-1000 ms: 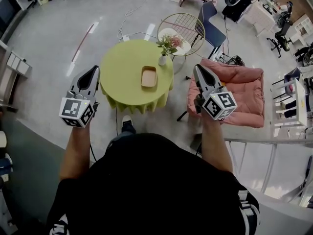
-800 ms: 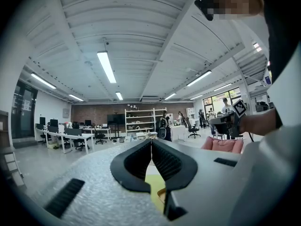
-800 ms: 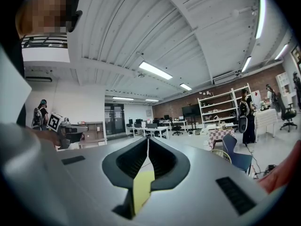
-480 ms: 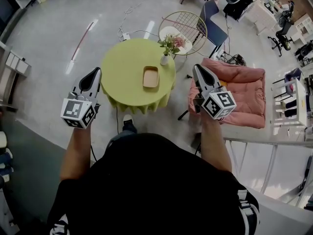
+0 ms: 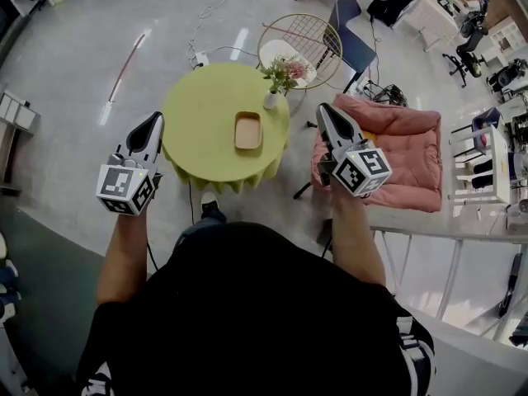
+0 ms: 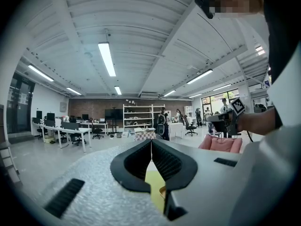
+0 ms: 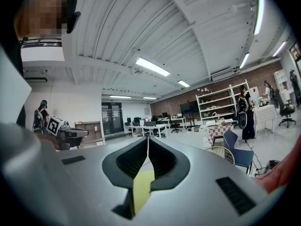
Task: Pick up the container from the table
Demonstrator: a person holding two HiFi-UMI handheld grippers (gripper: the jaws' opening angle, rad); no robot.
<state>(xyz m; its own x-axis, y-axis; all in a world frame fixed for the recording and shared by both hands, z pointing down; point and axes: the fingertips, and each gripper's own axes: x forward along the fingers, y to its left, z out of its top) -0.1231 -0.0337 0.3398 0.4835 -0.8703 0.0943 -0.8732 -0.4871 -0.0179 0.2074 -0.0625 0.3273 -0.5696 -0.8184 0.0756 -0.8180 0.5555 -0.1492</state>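
Observation:
A shallow tan container [image 5: 247,130] lies near the middle of a round yellow-green table [image 5: 202,139]. Both grippers are held level in the air on the near side of the table, apart from it. My left gripper [image 5: 153,119] hovers by the table's left edge, jaws shut and empty. My right gripper [image 5: 322,109] hovers just off the table's right edge, also shut with nothing in it. In the left gripper view the closed tips [image 6: 151,142] meet above a strip of the yellow table [image 6: 154,189]. The right gripper view shows its closed tips [image 7: 148,138] the same way.
A white vase of flowers [image 5: 275,89] stands at the table's far right rim. A pink cushioned chair [image 5: 396,151] sits right of the table, with a round wire chair [image 5: 301,44] and a blue chair [image 5: 351,40] behind. A railing [image 5: 437,242] runs at the right.
Both grippers have drifted a little left and forward in the head view, the right one closer to the table's right edge. Both jaws stay shut.

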